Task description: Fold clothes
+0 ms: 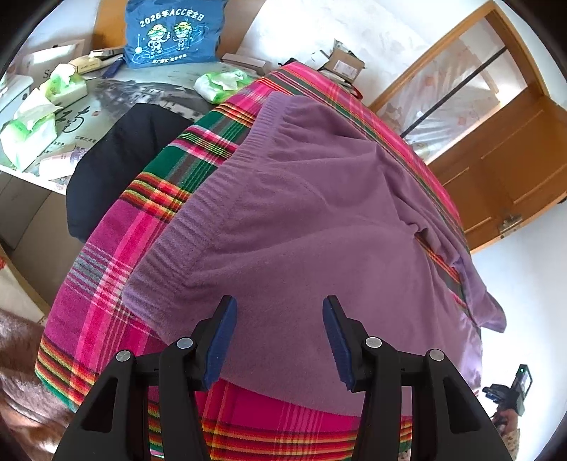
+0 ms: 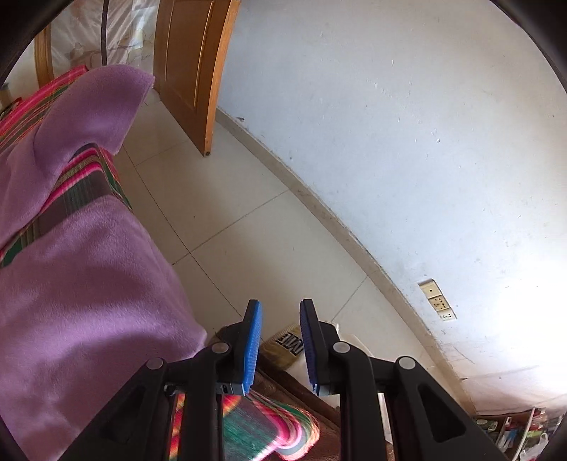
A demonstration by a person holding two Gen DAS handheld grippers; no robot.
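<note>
Bed (image 1: 106, 255) has a pink-green plaid blanket (image 1: 117, 227) on it, and the purple sweater (image 1: 301, 212) is spread flat across most of that. A sleeve and the near side hang over the bed's right edge above the tile floor (image 2: 226, 198). Left gripper (image 1: 280, 340) is over the sweater's near edge, jaws apart, empty. Right gripper (image 2: 280, 340) is off the right edge, jaws narrowly apart, nothing between. Wooden door (image 2: 191, 67) and white wall (image 2: 389, 124) bound the open floor. Cluttered table (image 1: 106, 95) sits at the bed's far-left corner.

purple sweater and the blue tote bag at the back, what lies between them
In the left wrist view, between the purple sweater and the blue tote bag lie a strip of plaid blanket and a green tissue pack on the table.
</note>
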